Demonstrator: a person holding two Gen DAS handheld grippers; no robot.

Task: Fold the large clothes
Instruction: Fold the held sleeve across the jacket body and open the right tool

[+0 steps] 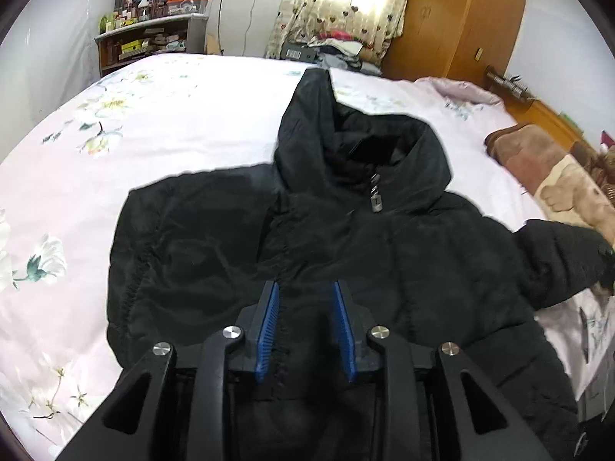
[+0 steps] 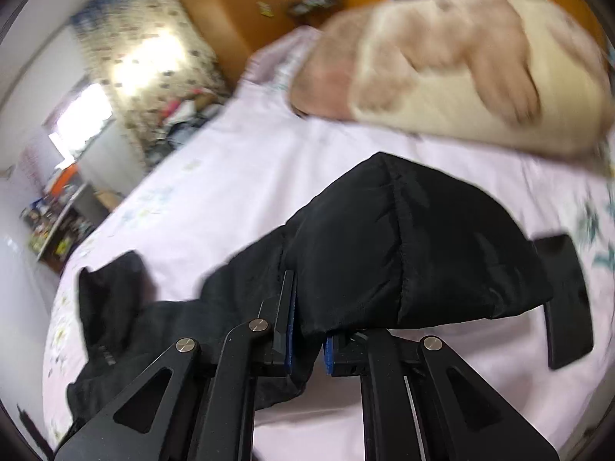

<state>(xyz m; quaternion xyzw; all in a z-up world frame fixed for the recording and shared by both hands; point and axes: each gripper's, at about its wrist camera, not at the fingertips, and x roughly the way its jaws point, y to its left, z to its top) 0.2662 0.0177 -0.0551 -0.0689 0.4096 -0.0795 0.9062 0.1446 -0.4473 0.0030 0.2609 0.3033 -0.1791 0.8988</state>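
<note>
A: Where is the jacket (image 1: 346,238)?

B: A black hooded puffer, lying front up on the bed (image 1: 161,130), which has a pale pink flowered sheet. The hood (image 1: 326,130) points toward the far end and the zipper pull (image 1: 376,198) sits at the collar. One sleeve is folded in across the chest. The other sleeve (image 2: 415,246) reaches out toward the brown and cream blanket (image 1: 557,176).

A: Left gripper (image 1: 305,288)?

B: Over the jacket's lower front, on the zipper line. The blue pads (image 1: 269,322) stand apart with nothing between them. Whether they touch the fabric, I cannot tell.

A: Right gripper (image 2: 307,342)?

B: Clamped on the outstretched sleeve. The cloth is pinched between the pads and bulges out over the fingers. That view is blurred.

A: Anything else?

B: A flat black object (image 2: 569,299) lies on the sheet just beside the sleeve. A cluttered shelf (image 1: 150,38), heart-print curtains (image 1: 346,0) and a wooden wardrobe (image 1: 457,15) stand beyond the bed.
</note>
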